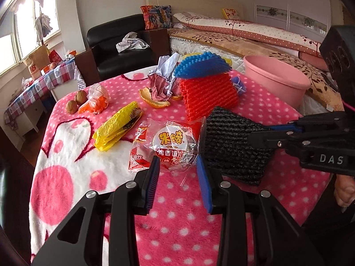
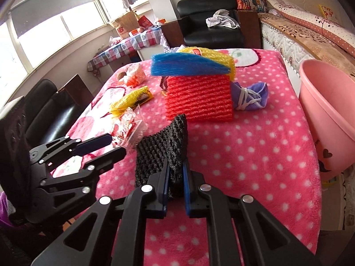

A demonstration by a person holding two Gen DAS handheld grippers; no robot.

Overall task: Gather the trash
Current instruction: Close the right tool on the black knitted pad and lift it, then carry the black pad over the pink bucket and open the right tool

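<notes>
Right wrist view: we clamp the dark mat, pink basin waiting beside.
We keep the pink basin at the counter edge, probably to receive trash; the right gripper is pinched on the black ribbed mat, lifting its corner; the left gripper stands apart around the crinkled clear snack wrapper with red-yellow print.

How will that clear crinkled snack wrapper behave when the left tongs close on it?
The clear crinkled snack wrapper looks thin and creased, so probably floppy and very light. Its glossy film may slip between the open left tongs.
</notes>
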